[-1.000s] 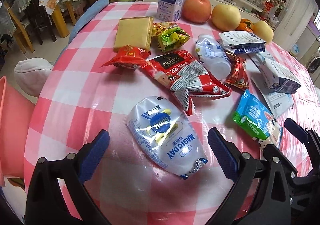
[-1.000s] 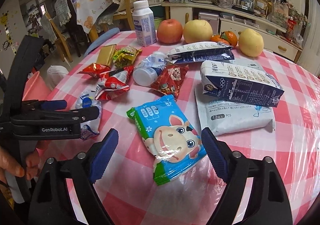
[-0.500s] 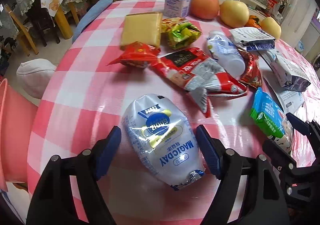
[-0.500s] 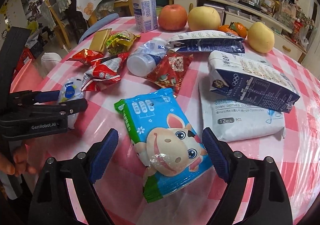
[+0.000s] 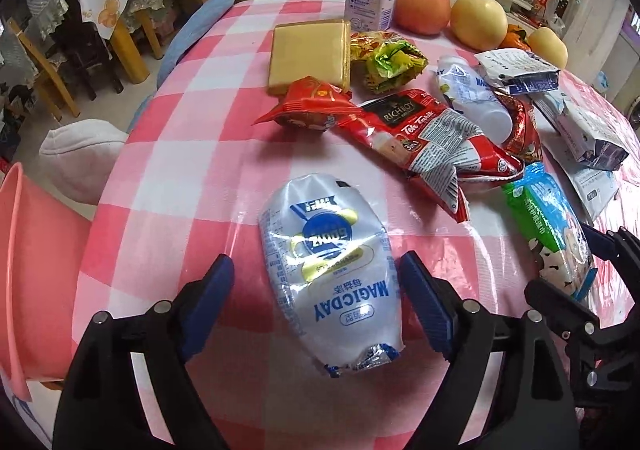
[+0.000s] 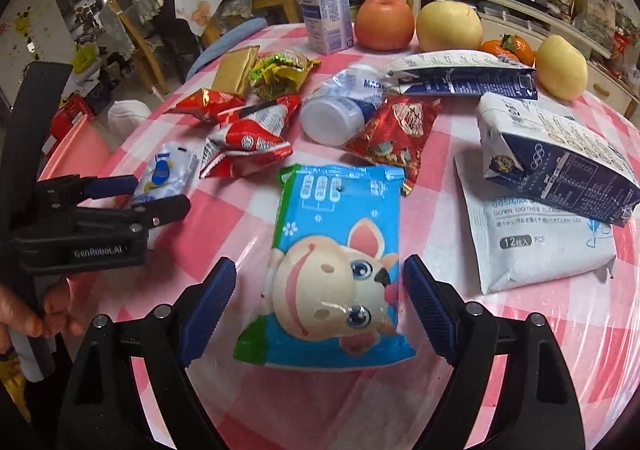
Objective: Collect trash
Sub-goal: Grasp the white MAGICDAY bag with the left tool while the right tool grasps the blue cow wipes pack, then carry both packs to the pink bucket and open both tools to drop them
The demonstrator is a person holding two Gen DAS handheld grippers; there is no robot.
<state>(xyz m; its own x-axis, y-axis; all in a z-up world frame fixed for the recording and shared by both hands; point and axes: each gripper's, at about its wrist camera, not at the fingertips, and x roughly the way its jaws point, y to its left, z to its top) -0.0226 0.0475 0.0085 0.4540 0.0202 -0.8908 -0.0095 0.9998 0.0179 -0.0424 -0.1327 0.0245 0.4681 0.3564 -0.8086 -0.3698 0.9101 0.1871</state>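
Note:
A white Magicday pouch [image 5: 328, 270] lies flat on the pink checked table [image 5: 176, 154]. My left gripper [image 5: 316, 286] is open, with a finger on each side of the pouch, the right finger close to its edge. A blue wet-wipe pack with a cartoon cow [image 6: 336, 262] lies between the open fingers of my right gripper [image 6: 320, 290]. The pack also shows in the left wrist view [image 5: 548, 226]. The left gripper [image 6: 132, 198] and the pouch [image 6: 166, 174] show at the left of the right wrist view.
Red snack wrappers [image 5: 424, 138], a green wrapper [image 5: 392, 62], a gold packet [image 5: 310, 50], a fallen white bottle [image 6: 340, 110], milk cartons [image 6: 560, 158], a white wipes pack [image 6: 540, 242], fruit [image 6: 384, 22] and an upright bottle [image 6: 326, 2] lie further back. A pink bin [image 5: 24, 274] stands left of the table.
Both grippers have moved forward and lower over their items. The left fingers have narrowed around the pouch. The right gripper now straddles the cow pack, which appears straighter.

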